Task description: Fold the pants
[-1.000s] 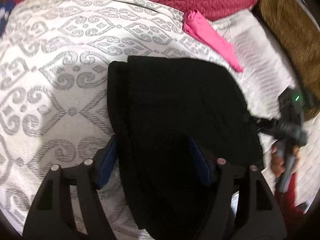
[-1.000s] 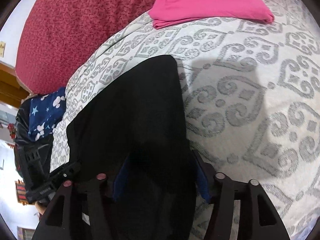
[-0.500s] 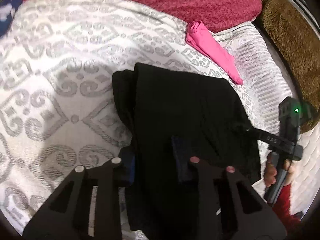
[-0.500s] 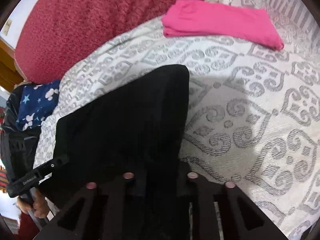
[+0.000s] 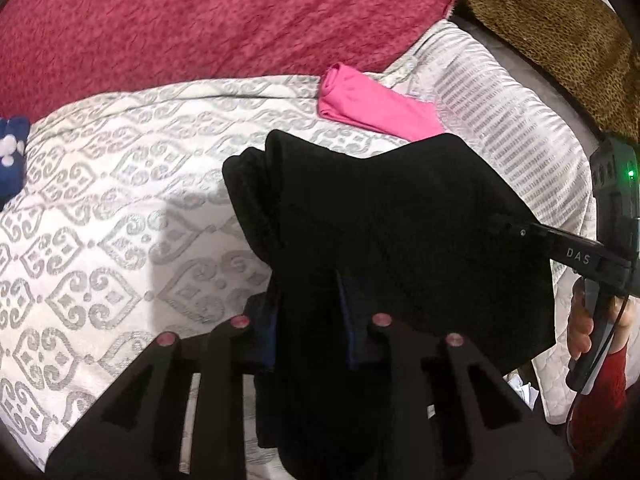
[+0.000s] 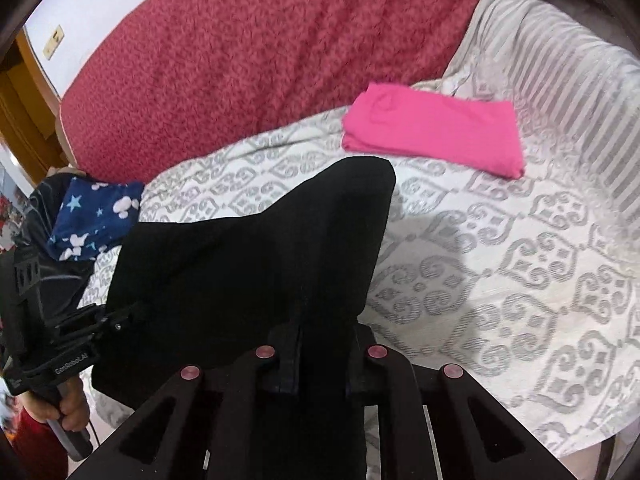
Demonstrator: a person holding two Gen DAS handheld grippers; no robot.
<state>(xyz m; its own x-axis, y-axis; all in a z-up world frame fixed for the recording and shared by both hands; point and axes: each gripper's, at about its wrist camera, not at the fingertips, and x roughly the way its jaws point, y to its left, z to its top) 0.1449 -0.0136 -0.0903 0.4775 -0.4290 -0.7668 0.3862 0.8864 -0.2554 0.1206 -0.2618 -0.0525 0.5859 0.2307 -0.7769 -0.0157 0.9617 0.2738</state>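
Left gripper (image 5: 308, 320) clamped on black pants (image 5: 392, 232), blue pads pressing fabric on both sides, cloth bunched between the fingers and hanging down below them. Right gripper (image 6: 322, 350) also clamped on the same black pants (image 6: 256, 264), fabric pinched between its pads and draping down over the fingers. Pants folded, several layers visible at the far left edge in left wrist view, held up off the white-grey patterned bedspread (image 5: 100, 240), stretched between the two grippers with a sag in the middle. Shadow of the pants falls on the bedspread under them.

From left wrist view, right gripper (image 5: 520, 234) shows at right edge, its finger marked "DAS" reaching into the pants edge, green light lit on its body; right hand (image 5: 584, 320) wrapped round the handle, red sleeve below. From right wrist view, left gripper (image 6: 120, 322) shows at lower left biting the pants edge, left hand (image 6: 68, 404) gripping the handle.

Folded pink garment (image 6: 432, 132) lies flat on bedspread (image 6: 500, 260) beyond the pants, apart from them. Red blanket (image 6: 260, 48) behind it. Navy cloth with white stars and mouse shapes (image 6: 96, 216) at far left edge of bed. Leopard-print fabric (image 5: 560, 32) top right in left wrist view.
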